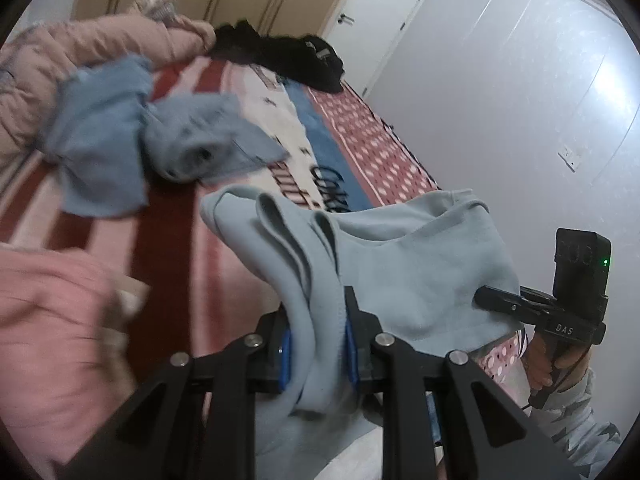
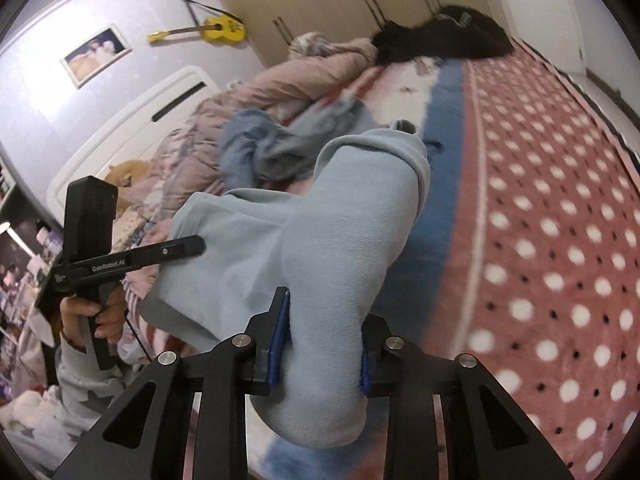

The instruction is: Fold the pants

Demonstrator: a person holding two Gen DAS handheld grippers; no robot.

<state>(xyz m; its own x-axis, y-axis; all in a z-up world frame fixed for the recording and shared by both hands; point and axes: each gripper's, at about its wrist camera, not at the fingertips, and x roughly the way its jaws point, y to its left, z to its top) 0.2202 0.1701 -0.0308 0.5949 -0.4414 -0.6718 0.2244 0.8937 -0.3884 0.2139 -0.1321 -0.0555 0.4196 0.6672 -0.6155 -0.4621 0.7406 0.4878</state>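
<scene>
My left gripper (image 1: 316, 344) clamps bunched pants (image 1: 400, 264); right gripper (image 2: 324, 344) clamps other end, lifting cloth off bed (image 2: 540, 200) so I can spread it.

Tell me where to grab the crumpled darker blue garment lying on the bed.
Grip the darker blue garment at the loose flat edge nearest the grippers, coming from above. That flap lies spread on the bed; the middle is bunched too thick.

Pale blue pants (image 1: 400, 264) hang bunched and creased above the bed.
</scene>
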